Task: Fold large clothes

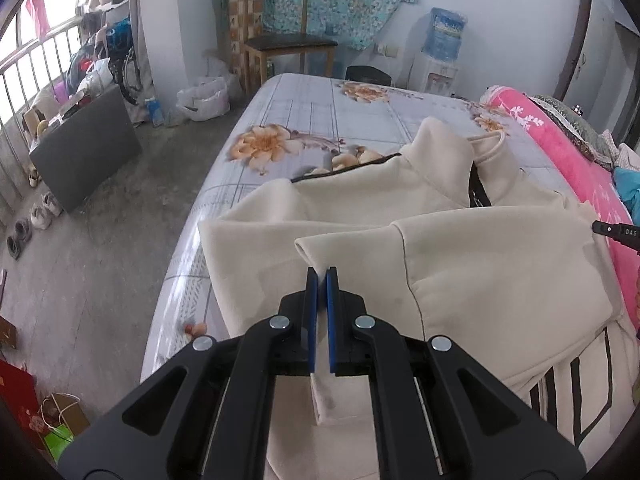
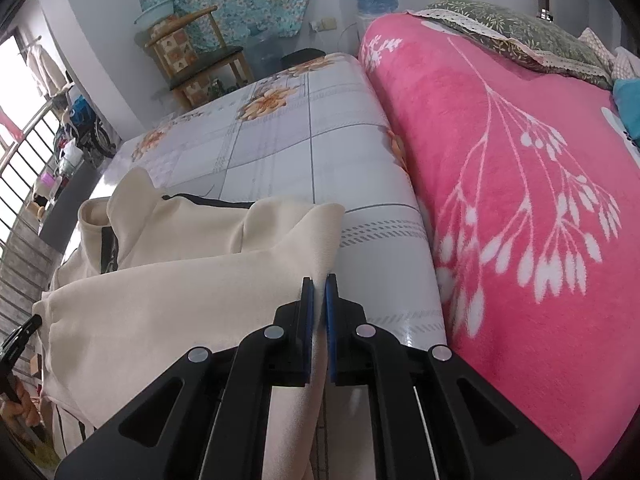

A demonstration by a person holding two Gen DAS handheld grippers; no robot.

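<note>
A large cream sweatshirt [image 1: 480, 264] with black trim lies spread on the flowered table cover [image 1: 304, 120]. My left gripper [image 1: 321, 274] is shut on a raised fold of its cream cloth near the left side. The same cream sweatshirt [image 2: 168, 280] fills the lower left of the right wrist view. My right gripper [image 2: 319, 282] is shut on its right edge, which runs down between the blue pads. The tip of the right gripper shows at the far right edge of the left wrist view. A black part of the left gripper shows at the left edge of the right wrist view.
A pink blanket [image 2: 520, 200] with white sprigs lies along the right side of the table cover [image 2: 320, 140], with pillows behind it. A wooden chair [image 1: 280, 40], a water dispenser [image 1: 440, 52], a grey box [image 1: 84, 148], shoes and bags stand on the floor to the left.
</note>
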